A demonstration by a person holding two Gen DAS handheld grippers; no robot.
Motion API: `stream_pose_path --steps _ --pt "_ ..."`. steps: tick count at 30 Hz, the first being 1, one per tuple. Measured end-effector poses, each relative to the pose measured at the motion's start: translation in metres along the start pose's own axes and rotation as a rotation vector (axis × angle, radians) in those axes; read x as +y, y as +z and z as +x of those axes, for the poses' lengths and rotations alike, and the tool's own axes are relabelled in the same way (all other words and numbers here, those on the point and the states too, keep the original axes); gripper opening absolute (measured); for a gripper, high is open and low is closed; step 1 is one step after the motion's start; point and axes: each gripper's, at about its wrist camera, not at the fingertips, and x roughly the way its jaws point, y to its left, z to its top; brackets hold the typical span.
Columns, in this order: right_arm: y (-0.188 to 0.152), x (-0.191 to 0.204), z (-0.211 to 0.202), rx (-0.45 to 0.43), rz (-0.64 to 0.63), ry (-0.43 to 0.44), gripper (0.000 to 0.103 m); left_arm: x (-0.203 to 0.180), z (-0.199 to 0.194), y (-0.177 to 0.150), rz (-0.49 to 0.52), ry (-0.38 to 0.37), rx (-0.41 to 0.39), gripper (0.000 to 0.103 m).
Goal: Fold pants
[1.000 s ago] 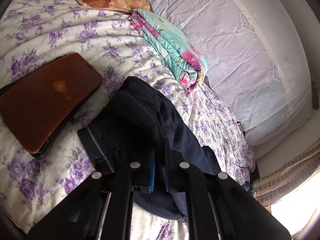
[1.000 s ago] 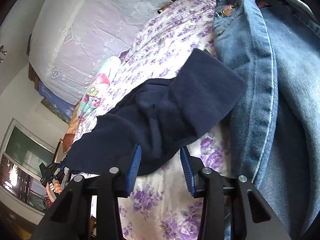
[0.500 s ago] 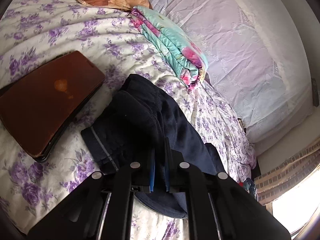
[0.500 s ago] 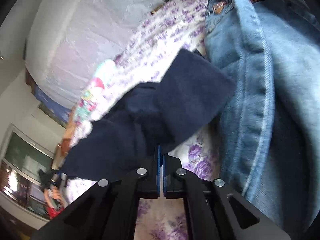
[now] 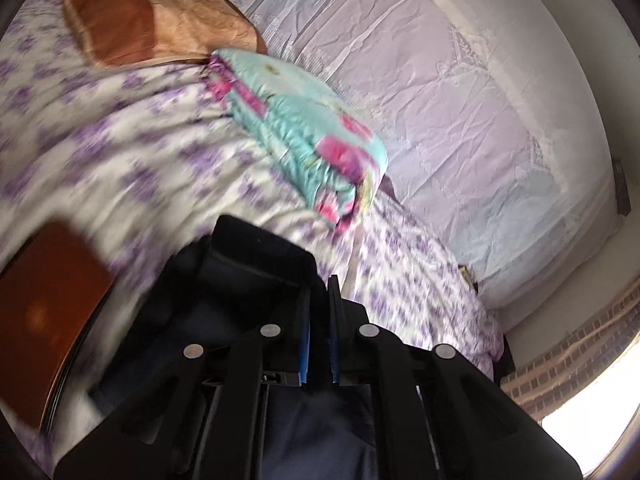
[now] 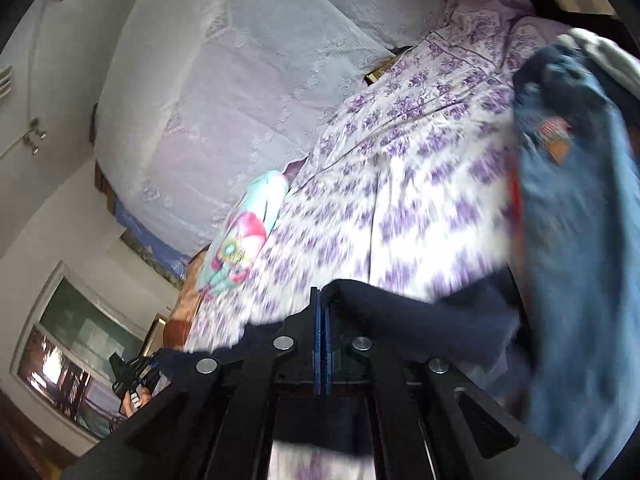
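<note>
Left claw (image 5: 319,332) pinched tight on navy pants (image 5: 256,264); right claw (image 6: 322,344) clamped on opposite end. Pants lifted over floral bed (image 6: 400,184), beside jeans (image 6: 580,240). Judgement: keep fabric taut, carry both ends level, align edges before lowering.

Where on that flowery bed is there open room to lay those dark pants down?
The widest bare patch of floral bedspread lies between the turquoise quilt and the blue jeans. Another runs between the brown pillow, the quilt and the brown board. It is crowded by the jeans. Both claws, left and right, grip the navy pants.
</note>
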Motion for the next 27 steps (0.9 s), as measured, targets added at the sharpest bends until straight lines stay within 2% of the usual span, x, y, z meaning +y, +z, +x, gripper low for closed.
stream_pose_path --steps 3,4,5,6,8,10,12,14,16,17,18,22,23,24,25,26,27 --pt "0.046 -0.006 0.044 0.02 0.021 -0.055 0.002 -0.014 0.033 0.025 0.016 0.042 -0.01 0.007" --pt "0.06 -0.009 0.063 0.028 0.027 -0.073 0.002 -0.021 0.048 0.035 0.042 0.085 -0.027 0.007" --pt "0.071 -0.012 0.08 0.035 0.032 -0.09 0.002 -0.025 0.058 0.041 0.052 0.102 -0.036 0.005" --pt "0.087 -0.016 0.104 0.039 0.034 -0.118 0.002 -0.028 0.07 0.048 0.068 0.119 -0.05 0.0" --pt "0.109 -0.024 0.144 0.045 0.035 -0.163 0.002 -0.034 0.1 0.065 0.11 0.181 -0.085 0.0" --pt "0.124 -0.032 0.18 0.047 0.046 -0.203 0.002 -0.029 0.128 0.075 0.101 0.204 -0.077 0.0" --pt "0.132 -0.041 0.214 0.069 0.046 -0.253 0.002 -0.02 0.149 0.077 0.063 0.175 -0.031 0.0" --pt "0.129 -0.056 0.244 0.099 0.058 -0.309 0.002 -0.009 0.164 0.069 0.028 0.131 0.057 0.0" --pt "0.123 -0.067 0.255 0.12 0.058 -0.324 0.002 -0.002 0.167 0.06 0.055 0.149 0.122 0.0" --pt "0.116 -0.072 0.257 0.126 0.055 -0.326 0.002 0.004 0.165 0.057 0.076 0.184 0.149 0.002" --pt "0.108 -0.081 0.259 0.135 0.057 -0.322 0.002 0.011 0.161 0.057 0.076 0.211 0.164 0.01" --pt "0.099 -0.084 0.258 0.109 0.039 -0.292 0.002 0.041 0.133 0.069 0.002 0.252 0.164 0.025" --pt "0.098 -0.084 0.259 0.105 0.034 -0.295 0.002 0.045 0.129 0.072 0.002 0.269 0.16 0.034" --pt "0.097 -0.083 0.26 0.104 0.025 -0.299 0.002 0.048 0.128 0.074 0.007 0.287 0.164 0.049" --pt "0.097 -0.085 0.262 0.102 0.022 -0.299 0.002 0.05 0.13 0.074 0.019 0.308 0.18 0.056" --pt "0.098 -0.085 0.262 0.101 0.022 -0.297 0.001 0.052 0.133 0.075 0.026 0.318 0.193 0.062" --pt "0.097 -0.085 0.262 0.098 0.025 -0.292 0.001 0.055 0.14 0.072 0.032 0.322 0.22 0.062"
